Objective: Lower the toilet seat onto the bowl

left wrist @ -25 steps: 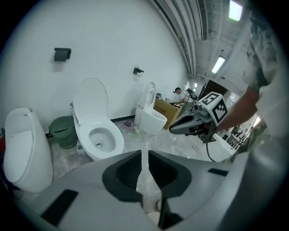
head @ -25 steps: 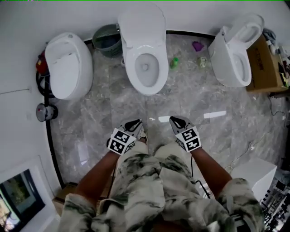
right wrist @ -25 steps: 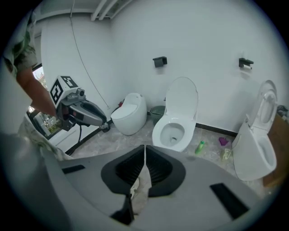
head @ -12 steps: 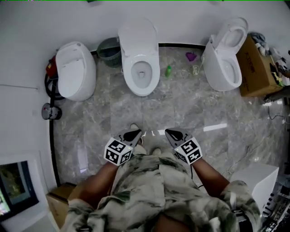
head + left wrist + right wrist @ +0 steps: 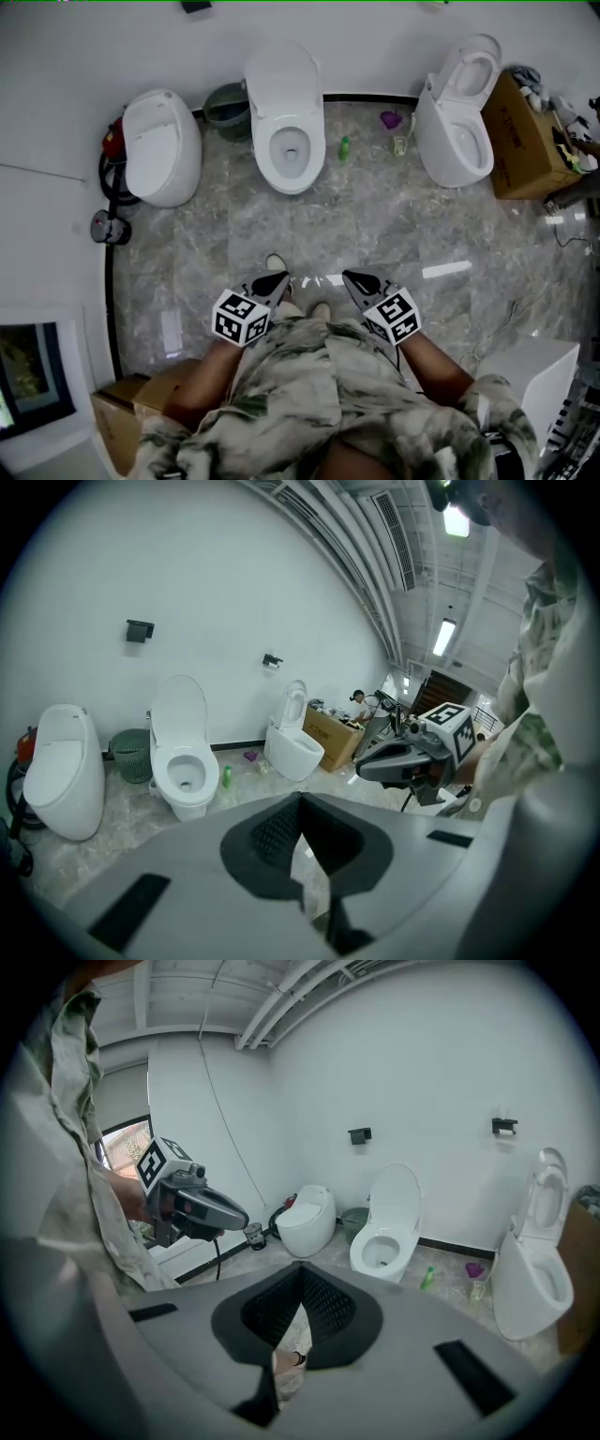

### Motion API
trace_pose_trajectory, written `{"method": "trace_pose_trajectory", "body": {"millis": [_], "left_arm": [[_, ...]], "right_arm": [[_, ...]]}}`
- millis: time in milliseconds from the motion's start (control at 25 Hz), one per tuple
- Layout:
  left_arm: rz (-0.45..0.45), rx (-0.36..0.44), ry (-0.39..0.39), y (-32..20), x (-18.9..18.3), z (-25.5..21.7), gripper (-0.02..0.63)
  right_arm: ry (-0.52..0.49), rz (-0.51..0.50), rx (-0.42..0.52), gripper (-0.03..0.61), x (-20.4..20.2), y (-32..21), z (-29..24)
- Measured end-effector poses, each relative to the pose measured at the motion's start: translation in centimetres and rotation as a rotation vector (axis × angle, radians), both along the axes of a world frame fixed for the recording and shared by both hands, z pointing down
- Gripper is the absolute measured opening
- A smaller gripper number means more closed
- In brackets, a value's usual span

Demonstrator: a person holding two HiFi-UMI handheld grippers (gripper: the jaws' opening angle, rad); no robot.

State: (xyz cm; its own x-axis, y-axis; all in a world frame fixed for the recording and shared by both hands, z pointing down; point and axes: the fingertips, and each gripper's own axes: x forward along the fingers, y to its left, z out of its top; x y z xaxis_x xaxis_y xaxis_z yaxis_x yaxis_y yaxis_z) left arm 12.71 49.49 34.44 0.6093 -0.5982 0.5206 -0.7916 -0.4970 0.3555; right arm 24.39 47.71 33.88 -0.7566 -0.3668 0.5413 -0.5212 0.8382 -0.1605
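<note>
The left hand-held gripper (image 5: 279, 278) and right hand-held gripper (image 5: 351, 278), both pinched together and empty, have backed well away from the middle toilet (image 5: 284, 103). Its seat (image 5: 270, 150) looks already down on the bowl (image 5: 292, 185), so the task seems done.

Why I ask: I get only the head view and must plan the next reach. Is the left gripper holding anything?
Observer: No. The left gripper has its jaws together, with nothing between them.
Operator: And the right one?
Observer: The right gripper is the same: jaws together, empty.
Operator: Anything mounted on the wall above the toilets?
Observer: Two black holders, one up and left of the middle toilet, the other up and left of the right toilet.
</note>
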Motion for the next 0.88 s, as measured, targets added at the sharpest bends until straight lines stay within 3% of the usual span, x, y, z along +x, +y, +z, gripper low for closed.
{"method": "trace_pose_trajectory", "body": {"millis": [200,400,560,880], "left_arm": [[0.007,-0.005,-0.010,2.1,1.6,1.0,0.023],[0.028,-0.022,-0.004,1.8,0.7,0.2,0.023],[-0.006,-0.034,0.011,1.6,2.8,-0.8,0.023],[0.060,-0.032,0.010,-0.7,1.3,-0.1,0.023]], "right_arm": [[-0.013,-0.004,0.001,0.021,1.1,1.9,0.7],[-0.010,0.008,-0.016,0.021,-0.1,2.4,0.3],[-0.019,0.000,-0.025,0.021,2.4,3.1,-0.1],[0.000,0.040,-0.037,0.021,0.5,2.3,1.2]]}}
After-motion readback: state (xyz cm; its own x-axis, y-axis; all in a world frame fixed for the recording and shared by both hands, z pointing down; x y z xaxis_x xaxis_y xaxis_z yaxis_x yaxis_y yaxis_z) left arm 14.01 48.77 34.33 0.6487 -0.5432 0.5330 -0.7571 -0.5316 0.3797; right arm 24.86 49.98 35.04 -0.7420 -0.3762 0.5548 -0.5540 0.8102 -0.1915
